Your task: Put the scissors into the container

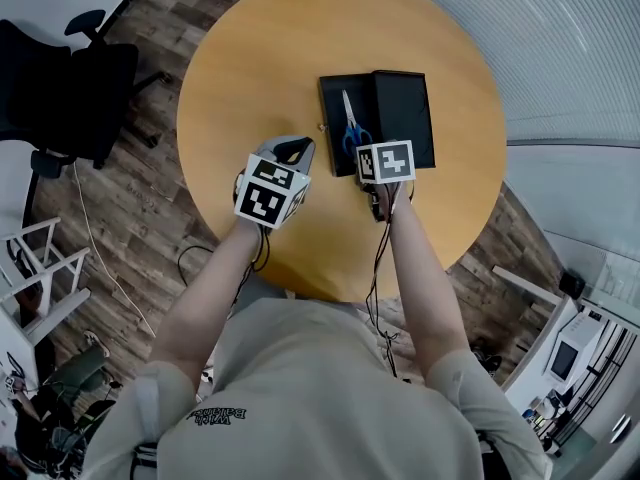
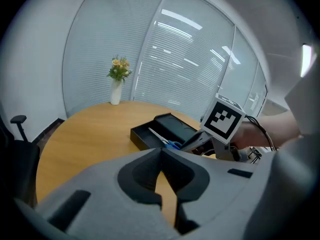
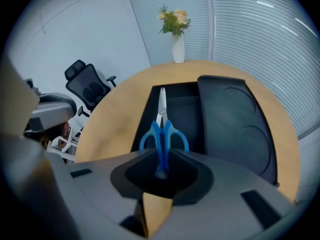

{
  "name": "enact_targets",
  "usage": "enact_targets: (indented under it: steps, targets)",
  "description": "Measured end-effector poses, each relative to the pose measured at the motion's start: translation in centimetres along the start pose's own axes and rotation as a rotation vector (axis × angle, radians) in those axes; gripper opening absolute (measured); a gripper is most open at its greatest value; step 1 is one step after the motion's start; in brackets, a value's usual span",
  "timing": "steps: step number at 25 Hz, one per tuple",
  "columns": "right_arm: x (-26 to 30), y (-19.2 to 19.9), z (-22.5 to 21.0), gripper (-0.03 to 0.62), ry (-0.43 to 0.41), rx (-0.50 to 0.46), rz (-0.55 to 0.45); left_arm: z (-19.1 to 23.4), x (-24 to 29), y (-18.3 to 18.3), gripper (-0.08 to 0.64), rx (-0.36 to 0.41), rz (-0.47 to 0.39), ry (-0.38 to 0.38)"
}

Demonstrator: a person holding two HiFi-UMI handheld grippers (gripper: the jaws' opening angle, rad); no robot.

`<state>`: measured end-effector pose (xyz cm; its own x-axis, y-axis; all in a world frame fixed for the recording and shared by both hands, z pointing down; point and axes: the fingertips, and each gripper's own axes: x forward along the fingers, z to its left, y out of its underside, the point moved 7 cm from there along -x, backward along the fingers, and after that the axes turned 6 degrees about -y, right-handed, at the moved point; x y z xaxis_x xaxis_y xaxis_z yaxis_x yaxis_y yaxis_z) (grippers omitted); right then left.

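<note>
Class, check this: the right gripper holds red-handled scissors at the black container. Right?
No. The scissors have blue handles, not red, as the right gripper view shows. The right gripper does hold them at the black container.

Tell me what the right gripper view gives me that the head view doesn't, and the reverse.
Only the right gripper view: the right gripper's jaws closed on the blue handles of the scissors, and the flowers in a white vase. Only the head view: the left gripper above the table, left of the container, and the person's arms. Both: the scissors' blades over the open black container, its lid alongside, on the round wooden table.
</note>
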<state>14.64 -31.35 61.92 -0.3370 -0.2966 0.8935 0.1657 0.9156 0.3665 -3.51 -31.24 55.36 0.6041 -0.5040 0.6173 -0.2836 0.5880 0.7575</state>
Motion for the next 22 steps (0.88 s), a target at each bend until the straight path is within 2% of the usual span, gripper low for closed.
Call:
enact_targets:
  steps: [7, 13, 16, 22]
  targets:
    - [2.2, -0.2, 0.1, 0.084, 0.022, -0.030, 0.095, 0.7, 1.3, 1.3, 0.021, -0.008, 0.044, 0.003]
    - [4.2, -0.3, 0.3, 0.084, 0.001, 0.000, 0.159, 1.4, 1.4, 1.8, 0.021, -0.024, 0.053, 0.006]
    - [4.5, -0.4, 0.4, 0.084, 0.006, -0.017, 0.192, 1.5, 1.4, 2.1, 0.021, -0.026, 0.060, 0.012]
    - [4.6, -0.4, 0.3, 0.084, 0.001, -0.014, 0.176, 1.4, 1.4, 2.7, 0.021, -0.022, 0.071, 0.013]
